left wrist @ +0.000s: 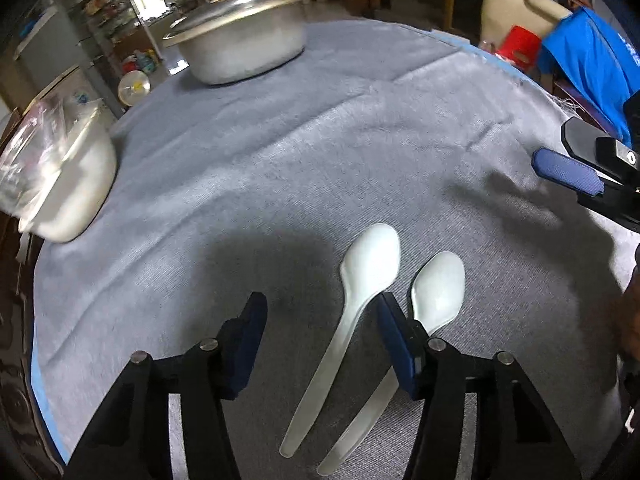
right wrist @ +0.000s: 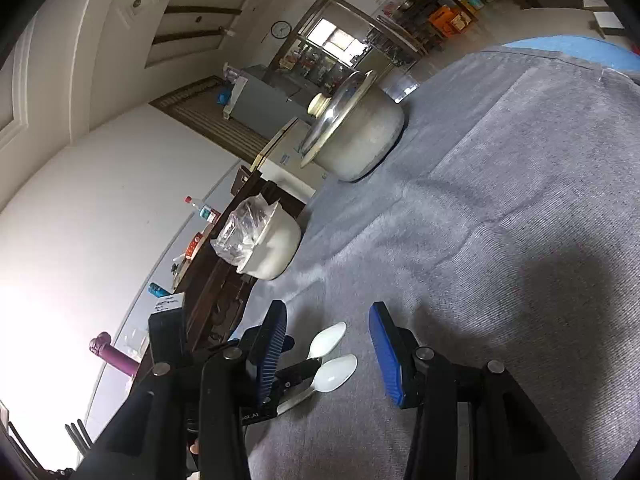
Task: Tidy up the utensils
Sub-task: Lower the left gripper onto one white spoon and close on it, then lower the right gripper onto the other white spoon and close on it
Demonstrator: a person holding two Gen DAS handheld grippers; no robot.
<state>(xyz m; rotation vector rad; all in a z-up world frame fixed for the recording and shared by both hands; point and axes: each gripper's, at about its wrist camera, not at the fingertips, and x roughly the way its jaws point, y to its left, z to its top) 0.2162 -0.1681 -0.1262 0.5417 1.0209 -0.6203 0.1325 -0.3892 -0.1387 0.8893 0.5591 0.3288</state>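
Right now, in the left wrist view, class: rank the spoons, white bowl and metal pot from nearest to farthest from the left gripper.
1. Spoons, just ahead, right of the left gripper.
2. White bowl, at the table's left edge.
3. Metal pot, far side, lid on.

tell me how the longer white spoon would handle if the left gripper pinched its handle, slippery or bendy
The longer white spoon looks glossy and smooth, so it may slide between the pads. Its handle is thin and lies flat on the grey cloth, so getting under it could be awkward. It looks like light plastic, probably slightly flexible. The left gripper is open.
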